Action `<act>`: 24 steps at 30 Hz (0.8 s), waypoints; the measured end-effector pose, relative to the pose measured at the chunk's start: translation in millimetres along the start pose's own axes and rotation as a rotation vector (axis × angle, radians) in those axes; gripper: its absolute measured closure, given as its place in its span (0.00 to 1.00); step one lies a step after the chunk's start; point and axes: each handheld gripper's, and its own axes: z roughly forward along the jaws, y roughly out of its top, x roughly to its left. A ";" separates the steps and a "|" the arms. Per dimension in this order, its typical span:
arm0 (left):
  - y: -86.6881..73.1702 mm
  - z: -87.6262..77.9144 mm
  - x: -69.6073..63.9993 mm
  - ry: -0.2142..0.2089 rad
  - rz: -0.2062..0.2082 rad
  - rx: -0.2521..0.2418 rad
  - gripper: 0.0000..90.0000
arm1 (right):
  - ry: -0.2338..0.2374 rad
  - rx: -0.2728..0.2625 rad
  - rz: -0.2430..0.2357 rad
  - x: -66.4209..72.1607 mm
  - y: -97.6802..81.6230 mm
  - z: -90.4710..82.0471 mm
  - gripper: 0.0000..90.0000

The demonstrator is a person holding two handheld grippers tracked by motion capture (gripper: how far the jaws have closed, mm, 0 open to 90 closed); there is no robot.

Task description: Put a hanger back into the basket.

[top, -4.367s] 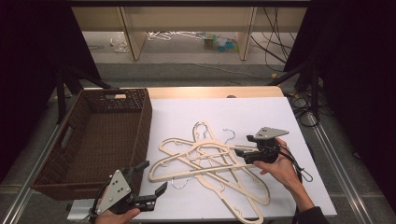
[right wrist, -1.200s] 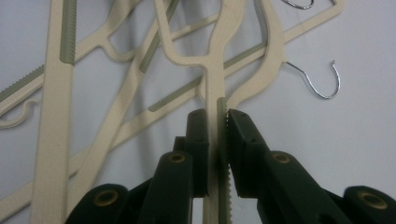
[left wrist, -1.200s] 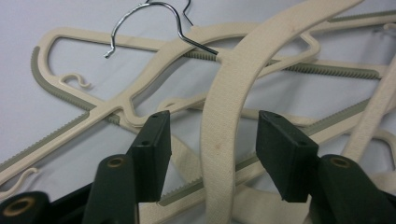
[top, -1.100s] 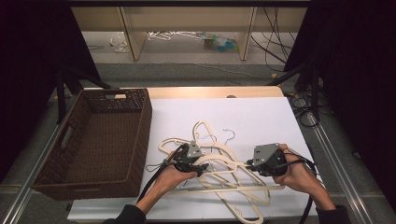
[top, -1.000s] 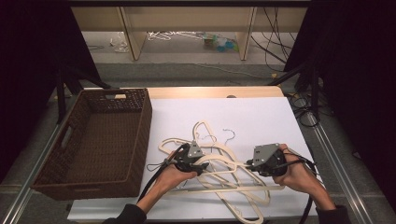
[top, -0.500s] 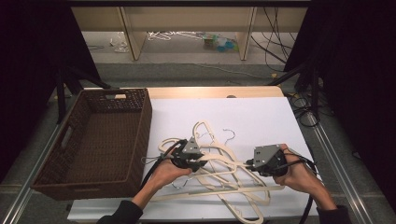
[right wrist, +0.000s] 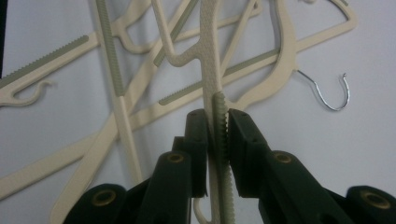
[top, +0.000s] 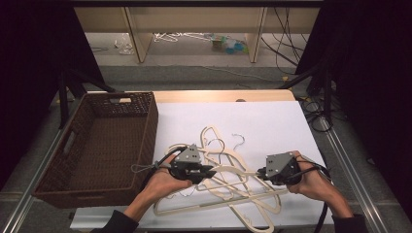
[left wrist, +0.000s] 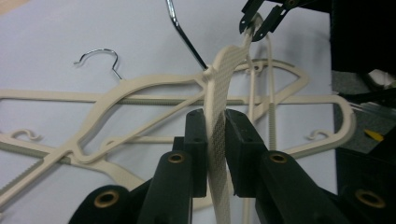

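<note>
White-covered tabletop (top: 272, 116) bears a dark woven wicker basket (top: 97, 145) at its left edge; the heap of cream plastic hangers (top: 228, 182) lies near the front edge; left hand-held gripper (top: 206, 171), jaws just closing, now clamps one hanger (left wrist: 223, 84) and has risen; right hand-held gripper (top: 260, 173) pinches the same hanger; lift-out appears begun.

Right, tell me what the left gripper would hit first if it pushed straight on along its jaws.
The left gripper points along the held hanger; straight ahead is the right gripper, clamped on its far end. Depth is uncertain.
</note>
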 end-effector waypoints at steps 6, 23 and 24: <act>0.9 -4.2 -6.0 -0.041 -0.010 -0.012 0.90 | 0.012 -0.021 -0.026 1.8 1.1 -4.0 0.87; 0.6 4.4 -9.4 -0.092 -0.017 0.043 0.91 | 0.063 -0.018 -0.089 7.6 5.3 -3.2 0.90; 0.6 4.4 -9.4 -0.092 -0.017 0.043 0.91 | 0.063 -0.018 -0.089 7.6 5.3 -3.2 0.90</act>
